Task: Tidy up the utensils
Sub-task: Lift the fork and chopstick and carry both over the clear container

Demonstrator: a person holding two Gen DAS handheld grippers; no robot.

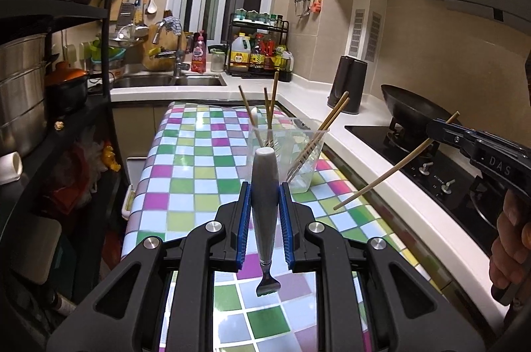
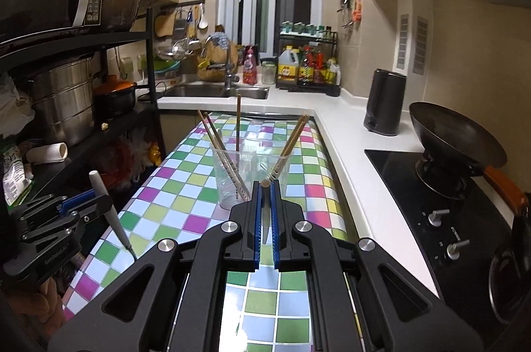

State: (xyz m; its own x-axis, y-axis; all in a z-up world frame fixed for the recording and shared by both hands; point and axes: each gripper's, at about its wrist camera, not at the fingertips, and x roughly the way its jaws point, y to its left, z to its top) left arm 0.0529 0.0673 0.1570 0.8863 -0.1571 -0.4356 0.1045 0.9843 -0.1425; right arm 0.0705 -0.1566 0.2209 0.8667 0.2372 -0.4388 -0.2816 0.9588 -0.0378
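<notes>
Your left tool (image 1: 264, 212) is clamped on a grey-handled fork (image 1: 264, 186). The fork's long axis runs along the tool's pointing line: the thick handle end sticks out forward and up toward the clear cup (image 1: 300, 153), while the metal tines hang back and down below the pads, over the checkered surface (image 1: 186, 173). The blue pads (image 1: 244, 219) stand narrowly apart, pressed against the handle on both sides. In the right wrist view the same fork (image 2: 108, 206) stands steeply tilted, handle up and tines down, held clear of the cloth in the left tool (image 2: 83, 209).

Your right tool (image 2: 264, 212) is closed nearly all the way on a single wooden chopstick (image 1: 395, 163). In the left wrist view the stick crosses the pinch at a slant: its short end rises up and right past the tool (image 1: 431, 133), its long end slopes down and left, ending above the right edge of the checkered surface. From the right wrist view you look almost straight down the stick (image 2: 266, 212), so only its rounded end shows between the blue pads (image 2: 256, 219).

The clear cup (image 2: 247, 176) stands upright on the checkered surface, just ahead of both tools, with several chopsticks (image 2: 292, 143) leaning outward in it. A black wok (image 2: 454, 136) sits on the stove (image 2: 415, 182) to the right.
</notes>
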